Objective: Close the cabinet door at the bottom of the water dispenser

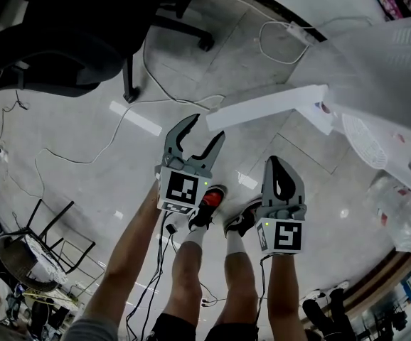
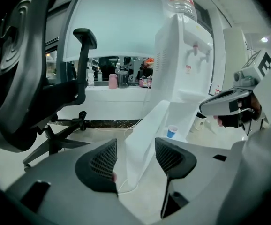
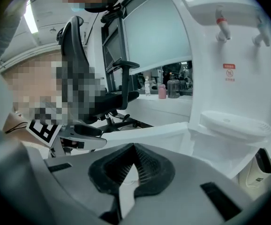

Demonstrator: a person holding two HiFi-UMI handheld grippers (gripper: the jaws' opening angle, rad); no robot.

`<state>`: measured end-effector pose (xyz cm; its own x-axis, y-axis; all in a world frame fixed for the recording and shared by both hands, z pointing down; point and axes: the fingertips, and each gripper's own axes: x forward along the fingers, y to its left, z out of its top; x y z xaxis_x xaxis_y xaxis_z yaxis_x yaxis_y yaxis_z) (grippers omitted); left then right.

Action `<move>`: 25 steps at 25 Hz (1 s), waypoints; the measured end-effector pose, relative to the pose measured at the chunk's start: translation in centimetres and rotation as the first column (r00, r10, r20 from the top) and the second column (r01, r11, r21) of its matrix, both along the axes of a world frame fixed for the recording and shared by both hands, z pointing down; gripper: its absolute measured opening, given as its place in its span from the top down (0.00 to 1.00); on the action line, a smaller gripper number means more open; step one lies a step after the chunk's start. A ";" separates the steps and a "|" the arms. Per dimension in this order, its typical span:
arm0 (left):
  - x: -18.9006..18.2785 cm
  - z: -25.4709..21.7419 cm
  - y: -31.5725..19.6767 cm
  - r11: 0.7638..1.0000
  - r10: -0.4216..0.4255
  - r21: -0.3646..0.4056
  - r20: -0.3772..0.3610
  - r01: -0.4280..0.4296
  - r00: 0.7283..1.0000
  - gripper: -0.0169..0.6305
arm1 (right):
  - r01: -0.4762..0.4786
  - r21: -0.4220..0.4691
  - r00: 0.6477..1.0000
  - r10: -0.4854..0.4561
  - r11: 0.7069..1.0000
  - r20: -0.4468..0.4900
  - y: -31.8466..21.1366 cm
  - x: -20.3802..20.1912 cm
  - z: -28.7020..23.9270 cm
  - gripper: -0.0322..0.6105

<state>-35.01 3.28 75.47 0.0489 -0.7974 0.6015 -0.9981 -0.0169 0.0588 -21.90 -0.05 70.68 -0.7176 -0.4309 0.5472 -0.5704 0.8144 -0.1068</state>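
The water dispenser, white with a clear bottle on top, stands on the grey floor, and its bottom cabinet door hangs wide open, swung well out from the body. The left gripper has its jaws spread wide and holds nothing. In the head view its fingertips sit right at the door's free end, and in the left gripper view the door's thin edge lines up with the gap between the two pads, a little ahead of them; I cannot tell whether either pad touches it. The right gripper is closed, jaws together and empty, held just beside the left one and below the door's span in the head view. In the right gripper view the door stretches across just beyond its tips. A small blue cup sits at the opened cabinet, and a black office chair stands well apart.
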 end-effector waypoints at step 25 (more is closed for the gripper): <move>2.1 0.8 1.4 0.997 0.061 -0.049 0.065 -0.058 0.996 0.68 | -0.060 0.019 0.998 0.060 0.998 -0.003 0.3 3.4 -0.6 0.92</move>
